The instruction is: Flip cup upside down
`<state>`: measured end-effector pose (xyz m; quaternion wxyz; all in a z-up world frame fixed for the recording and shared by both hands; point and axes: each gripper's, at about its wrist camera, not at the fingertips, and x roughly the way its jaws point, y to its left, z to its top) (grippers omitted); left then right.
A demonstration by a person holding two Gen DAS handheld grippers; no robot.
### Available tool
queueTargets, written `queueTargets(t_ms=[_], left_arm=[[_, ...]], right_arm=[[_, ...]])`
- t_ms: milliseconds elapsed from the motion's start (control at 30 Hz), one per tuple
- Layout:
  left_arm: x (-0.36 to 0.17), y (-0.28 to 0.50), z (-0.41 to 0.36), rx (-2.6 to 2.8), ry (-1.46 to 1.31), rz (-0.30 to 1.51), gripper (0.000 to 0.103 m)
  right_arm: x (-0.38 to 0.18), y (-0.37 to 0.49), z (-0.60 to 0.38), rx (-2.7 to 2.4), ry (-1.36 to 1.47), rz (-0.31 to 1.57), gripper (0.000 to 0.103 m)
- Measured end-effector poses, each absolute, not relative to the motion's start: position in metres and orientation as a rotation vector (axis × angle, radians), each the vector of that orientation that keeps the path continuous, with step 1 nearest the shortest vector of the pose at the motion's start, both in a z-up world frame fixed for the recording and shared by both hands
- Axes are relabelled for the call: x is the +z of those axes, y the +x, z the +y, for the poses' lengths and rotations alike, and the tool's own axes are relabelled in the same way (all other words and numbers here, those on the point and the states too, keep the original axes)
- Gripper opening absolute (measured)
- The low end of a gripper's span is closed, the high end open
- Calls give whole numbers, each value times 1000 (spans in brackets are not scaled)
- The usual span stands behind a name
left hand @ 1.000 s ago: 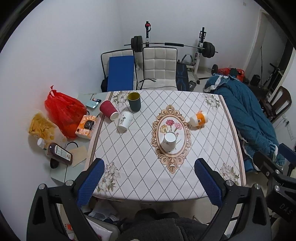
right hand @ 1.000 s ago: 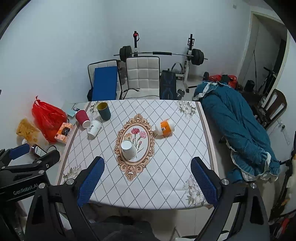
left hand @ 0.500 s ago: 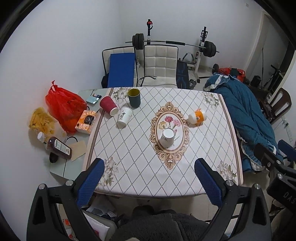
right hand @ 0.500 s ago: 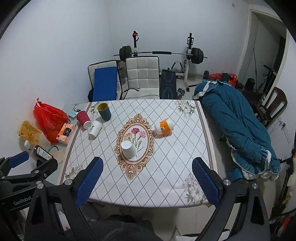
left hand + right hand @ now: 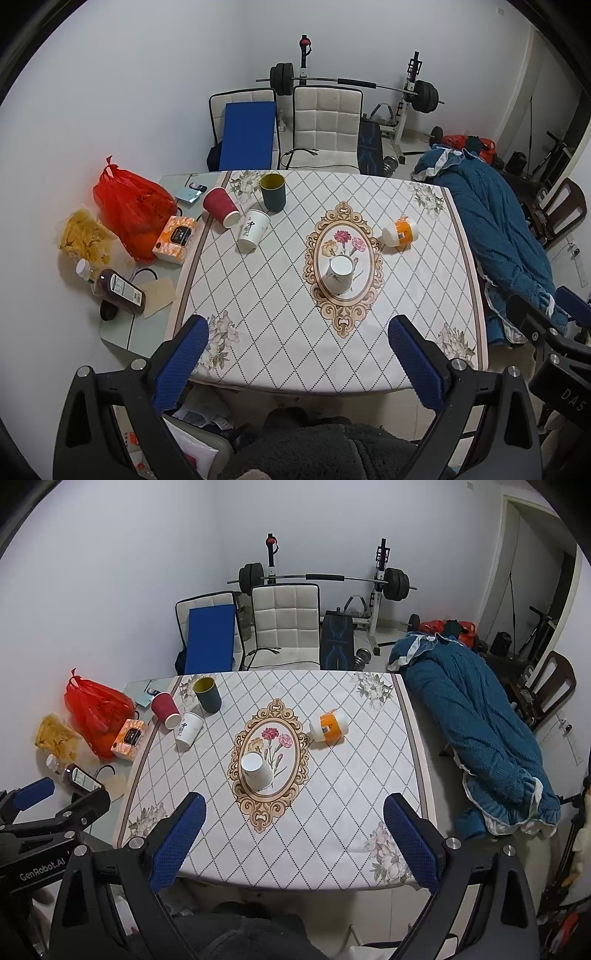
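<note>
White and small, the cup [image 5: 256,771] sits bottom-up in the middle of the table [image 5: 343,775], so the flip looks done, and the left gripper [image 5: 297,354] and right gripper [image 5: 293,832] hang wide open and empty on the near side, with only backing away left.

White lettering "GenRobot.AI" runs along the black body of the left tool [image 5: 48,805], seen at the left edge of the right wrist view. The letters "DAS" stand on the black body of the right tool [image 5: 554,321] at the right edge of the left wrist view. A black mark on the white paper cup [image 5: 253,230] and the print on the orange box [image 5: 174,239] and brown bottle's label [image 5: 123,290] are too small to read.
</note>
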<state>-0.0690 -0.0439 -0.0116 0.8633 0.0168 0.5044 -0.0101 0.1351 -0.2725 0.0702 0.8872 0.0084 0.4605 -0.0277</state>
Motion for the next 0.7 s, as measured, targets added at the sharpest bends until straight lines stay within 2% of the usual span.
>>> queueTargets(t_ms=[700], left_arm=[[-13, -64, -39, 0, 44, 1059, 100]], right_arm=[[59, 137, -278, -49, 23, 976, 99]])
